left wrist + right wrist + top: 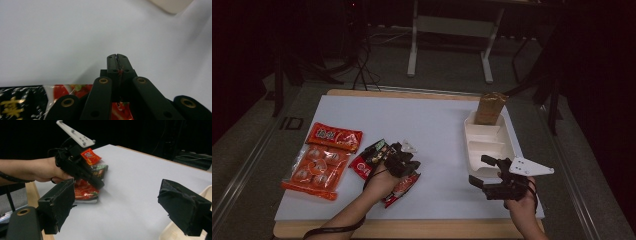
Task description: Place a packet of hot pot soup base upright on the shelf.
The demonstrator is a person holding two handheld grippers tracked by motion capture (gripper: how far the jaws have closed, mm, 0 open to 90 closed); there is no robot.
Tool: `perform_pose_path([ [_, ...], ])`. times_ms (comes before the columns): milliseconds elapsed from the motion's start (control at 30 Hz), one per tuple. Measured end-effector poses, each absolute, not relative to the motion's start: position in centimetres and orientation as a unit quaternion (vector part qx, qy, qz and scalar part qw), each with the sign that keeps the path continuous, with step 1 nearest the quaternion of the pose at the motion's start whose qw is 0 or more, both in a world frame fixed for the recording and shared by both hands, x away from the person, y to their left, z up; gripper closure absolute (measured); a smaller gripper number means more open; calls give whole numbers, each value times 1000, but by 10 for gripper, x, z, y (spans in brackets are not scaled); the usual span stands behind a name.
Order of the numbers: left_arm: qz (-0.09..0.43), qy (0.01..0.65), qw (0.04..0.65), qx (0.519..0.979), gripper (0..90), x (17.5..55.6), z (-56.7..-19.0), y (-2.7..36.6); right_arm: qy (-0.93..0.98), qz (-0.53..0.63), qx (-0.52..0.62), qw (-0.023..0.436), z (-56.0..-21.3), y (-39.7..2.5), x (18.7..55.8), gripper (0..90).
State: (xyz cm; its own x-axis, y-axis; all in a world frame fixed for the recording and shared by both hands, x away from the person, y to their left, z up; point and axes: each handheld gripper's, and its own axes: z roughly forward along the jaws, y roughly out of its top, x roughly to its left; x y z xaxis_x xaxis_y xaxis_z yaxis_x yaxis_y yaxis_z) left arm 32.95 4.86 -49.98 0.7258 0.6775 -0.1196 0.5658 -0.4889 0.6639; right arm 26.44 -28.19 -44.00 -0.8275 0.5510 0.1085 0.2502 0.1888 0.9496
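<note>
A: Now, what is seen at the far left of the table?

B: A clear pack of orange cups is laid flat there, with a red packet just beyond it, the two touching or nearly so.

A: And next to that?

B: The left gripper is held low over a small heap of snack packets. In the left gripper view its jaws are seen pressed together, with a sliver of red wrapper caught in the seam between them. A red and dark packet is seen lying under the gripper's body in that view. In the right gripper view a small red sachet is seen sticking up beside the left gripper; whether it is the piece being pinched cannot be told.

A: Where is the heap placed?

B: Left of the table's middle, on the white sheet, well apart from the tray.

A: What is found further right?

B: The white tray is set near the right edge, divided into compartments. A brown packet is stood upright in its far compartment. The nearer compartments are seen bare.

A: And the right gripper?

B: The right gripper is held at the tray's near end, its jaws spread wide with nothing between them. That is confirmed in the right gripper view, where the two black pads are seen far apart, with the tray's corner below the right-hand one.
</note>
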Motion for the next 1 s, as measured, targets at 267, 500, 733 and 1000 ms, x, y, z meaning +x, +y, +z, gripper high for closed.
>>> perform_pose_path([
  [267, 66, 351, 294, 886, 900, 339, -509, 34, 763, 578, 262, 121, -442, -278, 265, 139],
  [500, 57, 342, 277, 896, 900, 338, -507, 32, 763, 578, 263, 120, -443, -279, 265, 139],
  [733, 31, 334, 287, 897, 900, 322, -507, 38, 764, 578, 261, 119, -443, -279, 264, 139],
  [1000, 22, 322, 289, 901, 900, 298, -507, 47, 766, 576, 258, 120, -442, -277, 263, 139],
])
